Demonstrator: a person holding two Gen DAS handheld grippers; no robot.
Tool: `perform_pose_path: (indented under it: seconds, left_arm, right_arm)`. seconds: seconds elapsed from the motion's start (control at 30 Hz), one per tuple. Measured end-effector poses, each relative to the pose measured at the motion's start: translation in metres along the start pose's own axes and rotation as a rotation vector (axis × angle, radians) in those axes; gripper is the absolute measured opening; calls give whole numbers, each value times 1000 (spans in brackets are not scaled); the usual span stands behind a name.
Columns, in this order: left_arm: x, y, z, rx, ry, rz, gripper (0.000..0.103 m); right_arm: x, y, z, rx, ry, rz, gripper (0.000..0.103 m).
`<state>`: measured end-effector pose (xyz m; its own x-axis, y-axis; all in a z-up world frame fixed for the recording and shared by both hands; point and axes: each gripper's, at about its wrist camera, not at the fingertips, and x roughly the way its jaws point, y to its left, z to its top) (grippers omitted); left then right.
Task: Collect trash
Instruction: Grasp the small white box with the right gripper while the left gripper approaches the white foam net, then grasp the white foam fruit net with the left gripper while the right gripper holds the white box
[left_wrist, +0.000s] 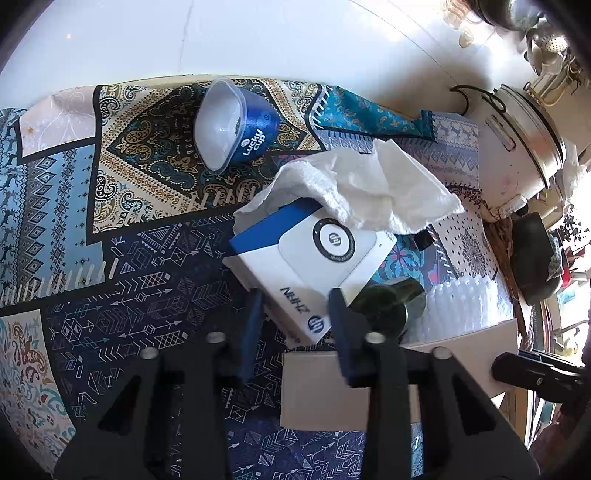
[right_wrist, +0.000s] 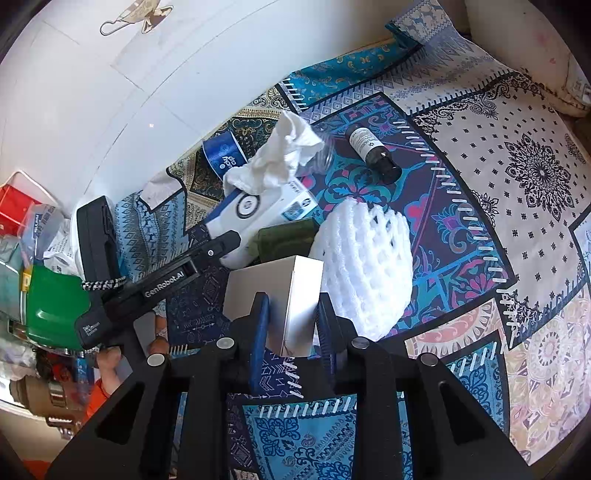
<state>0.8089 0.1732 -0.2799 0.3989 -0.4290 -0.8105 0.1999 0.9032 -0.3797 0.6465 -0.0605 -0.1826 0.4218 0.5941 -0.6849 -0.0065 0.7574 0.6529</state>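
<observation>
The left tool (left_wrist: 297, 323) is being pinched onto the near corner of the white-and-blue box (left_wrist: 317, 254) and the right tool (right_wrist: 293, 332) onto the near end of the silver box (right_wrist: 280, 291). Both boxes are lying on the patterned cloth (left_wrist: 147, 295), the silver one against the white foam net (right_wrist: 365, 266). Only edges are being gripped, so slow, straight lifts are being called for, with the crumpled tissue (left_wrist: 369, 188) draped over the white-and-blue box being watched. Both tools are being angled steeply down, side by side.
</observation>
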Motion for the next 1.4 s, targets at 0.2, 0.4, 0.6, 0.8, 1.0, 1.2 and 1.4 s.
perform_pose_path:
  seconds: [0.2,0.4,0.6,0.8,1.0,1.2,1.4]
  left_arm:
    - [-12,-9,-6,9,13,-6,13]
    - [-39,-20,-24,46,15,99,53]
    - [-60,-40,-41,82,11,136,60]
    - [-51,-82,-40,128,34,73,62]
    - [-24,-140,-43,182,33,-15,89]
    - [26,-161,-49,199,121,26,83]
    - [24,-168,-57,188,61,13,55]
  right_arm:
    - [-18,2,0,-6,-50,2,19]
    - [-60,1,-5,-23,-121,-7,15]
    - [-117,-3,-7,-18,-264,-26,15]
    - [-168,-21,-8,1,-405,-133,15]
    - [-190,-62,-23,101,-445,-204,15]
    - [-203,-95,-47,204,-450,-202,15]
    - [-215,-109,-65,217,-450,-192,15]
